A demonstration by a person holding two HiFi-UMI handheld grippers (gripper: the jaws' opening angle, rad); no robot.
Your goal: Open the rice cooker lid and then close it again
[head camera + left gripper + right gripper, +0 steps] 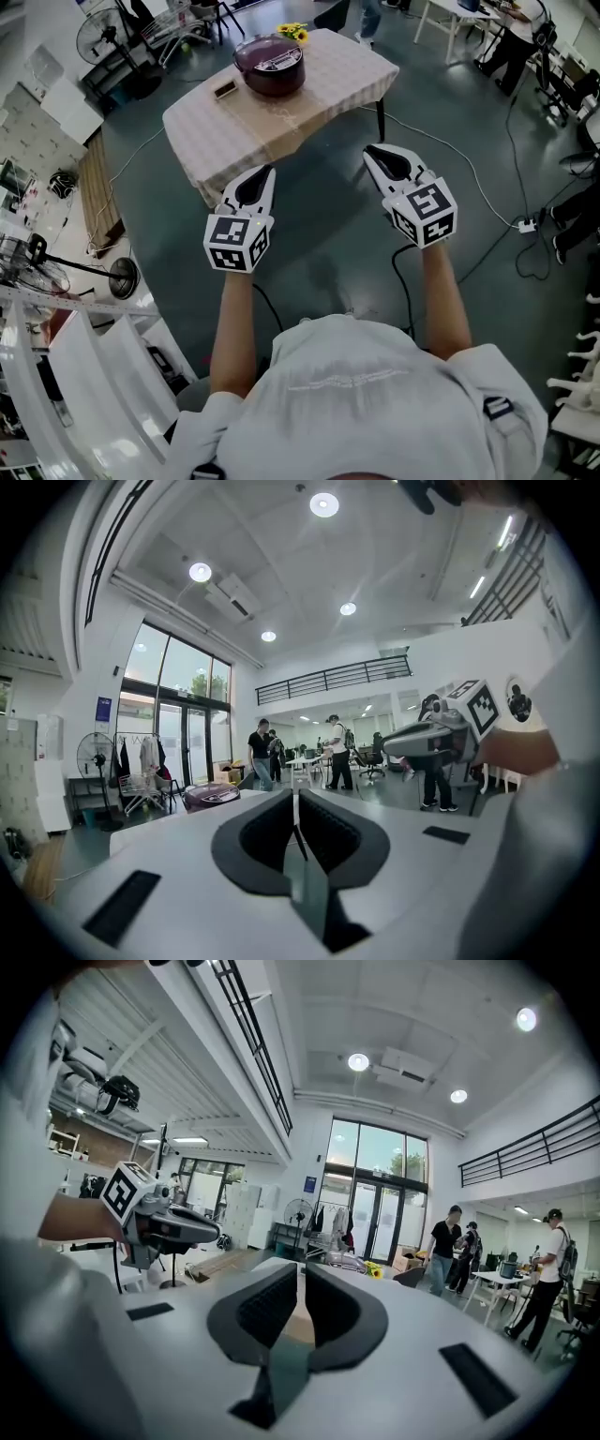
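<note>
Both grippers empty, jaws pressed together, nothing between them. Left gripper (265,172) and right gripper (373,152) hang over the floor, short of the table (328,89), tips aimed roughly level toward it. Rice cooker (270,64) sits by the table's far-left edge, about midway along it, lid down, well apart from both grippers. Key relation: cooker lies straight ahead of the left gripper, almost in line with its jaws, and ahead-left of the right gripper, so left looks nearer. Cooker is round, no long axis; can't tell the hinge side. Small dark item (225,90) just beside it; flowers (293,32) at the far corner.
</note>
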